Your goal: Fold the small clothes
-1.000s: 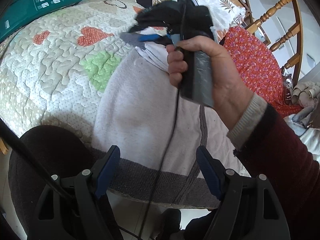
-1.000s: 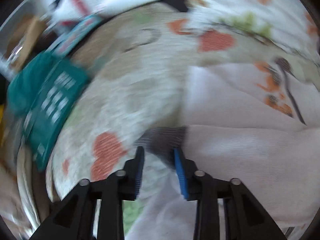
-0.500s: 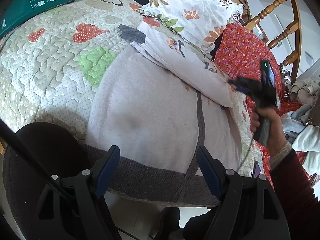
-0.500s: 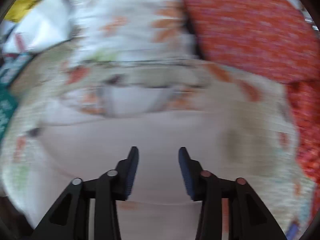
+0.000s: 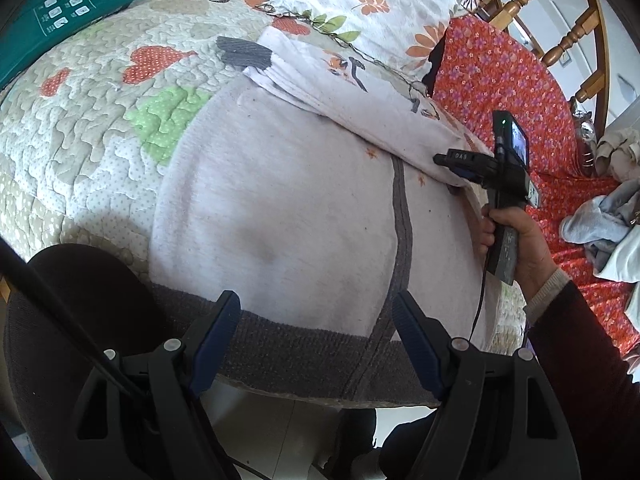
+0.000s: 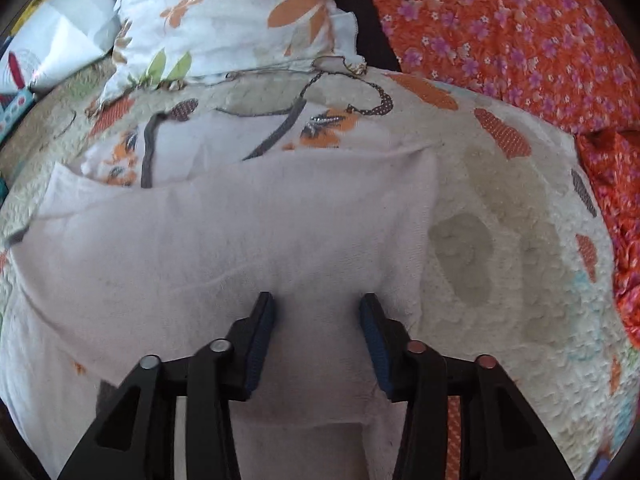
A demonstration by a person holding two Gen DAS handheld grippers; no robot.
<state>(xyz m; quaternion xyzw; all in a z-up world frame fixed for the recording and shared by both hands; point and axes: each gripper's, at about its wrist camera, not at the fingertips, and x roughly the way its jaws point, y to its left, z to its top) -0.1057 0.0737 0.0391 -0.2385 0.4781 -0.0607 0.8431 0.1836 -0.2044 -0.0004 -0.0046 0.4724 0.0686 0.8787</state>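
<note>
A pale pink sweater with a grey hem band lies flat on the quilted bedspread. One sleeve is folded across its upper part, with the grey cuff at the far left. My left gripper hangs open just above the hem and holds nothing. A hand holds my right gripper at the sweater's right side. In the right wrist view the right gripper points down onto the folded sweater. Its jaws are closing with fabric under the gap, not pinched.
A floral pillow lies behind the sweater and a red flowered cloth to its right. A green package sits at the far left, a wooden chair at the back right, loose clothes at the right edge. A dark seat stands near the bed's front edge.
My right gripper let go of the grey cuff at the far left and swung across to the sweater's right side. The sleeve now lies folded over. My left gripper stayed open near the hem.
</note>
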